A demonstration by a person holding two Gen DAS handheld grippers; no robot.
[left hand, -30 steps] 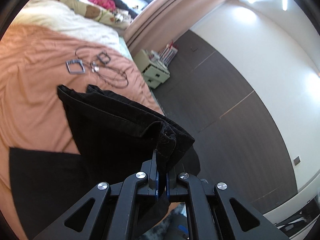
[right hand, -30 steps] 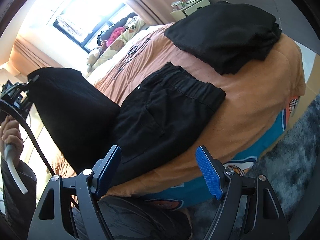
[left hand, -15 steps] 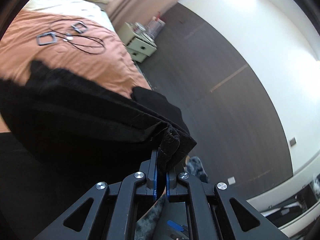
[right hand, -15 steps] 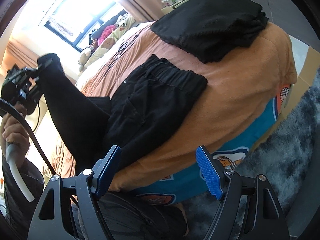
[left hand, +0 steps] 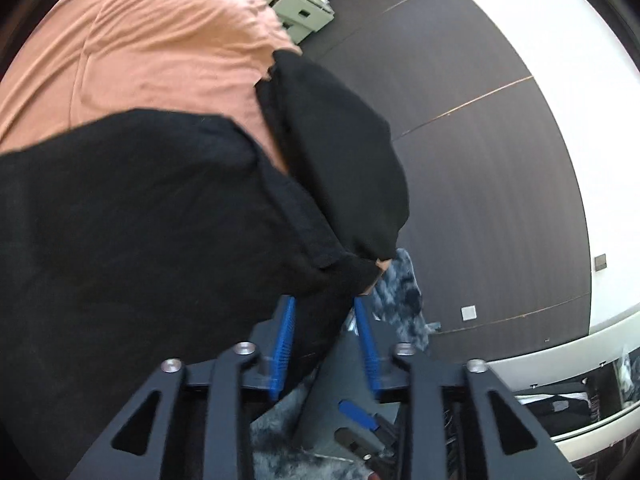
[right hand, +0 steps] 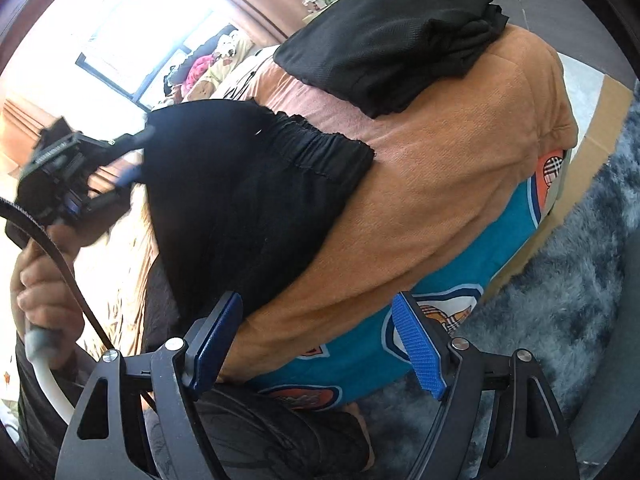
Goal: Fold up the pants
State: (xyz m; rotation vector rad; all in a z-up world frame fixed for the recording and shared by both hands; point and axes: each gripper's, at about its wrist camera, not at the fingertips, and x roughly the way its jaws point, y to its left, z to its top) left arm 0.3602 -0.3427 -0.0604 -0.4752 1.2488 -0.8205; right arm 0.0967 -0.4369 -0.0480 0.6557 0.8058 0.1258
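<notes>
Pants (right hand: pixel 256 208) lie folded on bed (right hand: pixel 460 184), near black pile (right hand: pixel 392 40). Left gripper (left hand: pixel 326 332) fingers parted, cloth loose between; right gripper (right hand: pixel 316 344) open, empty. Risk: fold slumps off bed edge.

A home bedroom: a bed (right hand: pixel 460 152) under an orange blanket, stuffed toys (right hand: pixel 224 60) by the window (right hand: pixel 132 52), a shaggy grey rug (right hand: pixel 580 280), a small drawer cabinet (left hand: pixel 298 10).
</notes>
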